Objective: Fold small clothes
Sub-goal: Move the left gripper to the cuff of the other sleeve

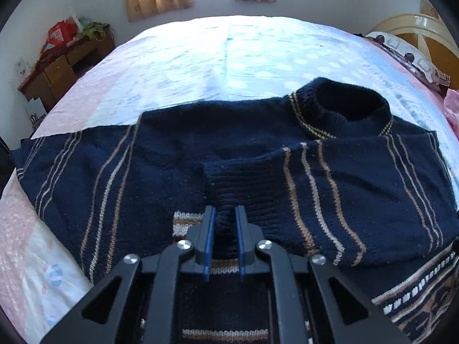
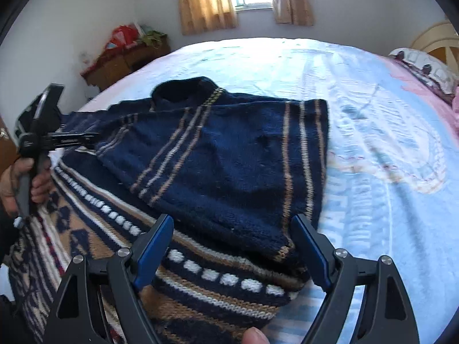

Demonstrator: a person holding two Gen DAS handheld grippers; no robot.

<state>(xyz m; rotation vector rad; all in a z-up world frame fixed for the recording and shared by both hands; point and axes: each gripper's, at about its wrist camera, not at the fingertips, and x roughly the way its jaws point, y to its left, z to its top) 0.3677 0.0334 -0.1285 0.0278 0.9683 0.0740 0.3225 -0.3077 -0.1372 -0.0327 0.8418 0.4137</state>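
1. Your left gripper (image 1: 225, 215) has its blue fingers (image 1: 208, 238) nearly together, pinching the ribbed cuff (image 1: 238, 189) of the sweater's sleeve between them.
2. That sleeve (image 1: 330, 195) lies folded across the chest of the navy knitted sweater (image 1: 178, 149), with tan and white stripes running over it.
3. The sweater lies flat on the bed (image 1: 229, 54), its collar (image 1: 347, 106) towards the far side and its patterned hem band (image 2: 200, 275) nearest you.
4. Your right gripper (image 2: 232, 240) has its fingers (image 2: 156, 246) spread wide, holding nothing; they hover over the lower edge of the folded sleeve and the hem band, one to either side.
5. From the right wrist camera you can see your left hand (image 2: 17, 180) on the other gripper's handle at the sweater's left edge.
6. Containers: the wooden desk (image 1: 60, 63) by the wall has drawers, all pushed in, and a red bag (image 1: 58, 33) stands on top; what it holds cannot be made out.
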